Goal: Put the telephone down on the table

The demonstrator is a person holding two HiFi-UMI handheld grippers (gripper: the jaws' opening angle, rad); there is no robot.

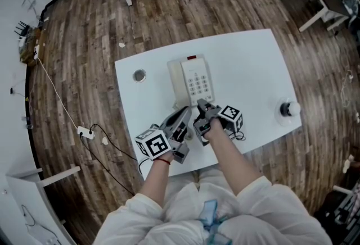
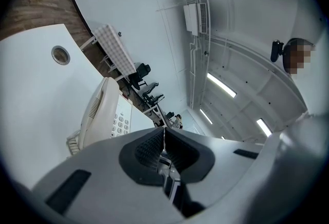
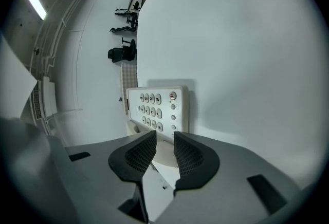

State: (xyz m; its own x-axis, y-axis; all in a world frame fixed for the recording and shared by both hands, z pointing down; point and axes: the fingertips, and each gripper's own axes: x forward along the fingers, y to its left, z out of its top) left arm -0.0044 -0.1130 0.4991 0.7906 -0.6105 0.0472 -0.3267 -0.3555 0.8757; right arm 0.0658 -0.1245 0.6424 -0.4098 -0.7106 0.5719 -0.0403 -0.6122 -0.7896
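Left gripper [image 1: 181,119]: nearest the person, just on the near-left side of the telephone; its jaws are pressed together with nothing between them [image 2: 164,138].
Right gripper [image 1: 202,108]: at the telephone's near edge, tilted down toward it; jaws stand wide apart [image 3: 160,150], and the telephone's pale near edge shows through the gap with neither pad pressing on it.
Telephone [image 1: 191,82]: flat on the white table [image 1: 247,69], keypad up, handset [image 1: 176,85] lying in its cradle along the left side; it looks already set down.
Coiled cord [image 2: 73,142]: bunched at the handset's near end, on the telephone's left.
Handling: likely a light, stiff plastic shell with a smooth, slippery face; the handset sits loose and could tip out if the base is tilted, and the cord may tug.
Where to hold: probably the base's near edge or its side walls, with the jaws wide, the base kept level and the keys avoided.
Round disc [image 1: 139,75]: on the table well left of the telephone, level with its far half.
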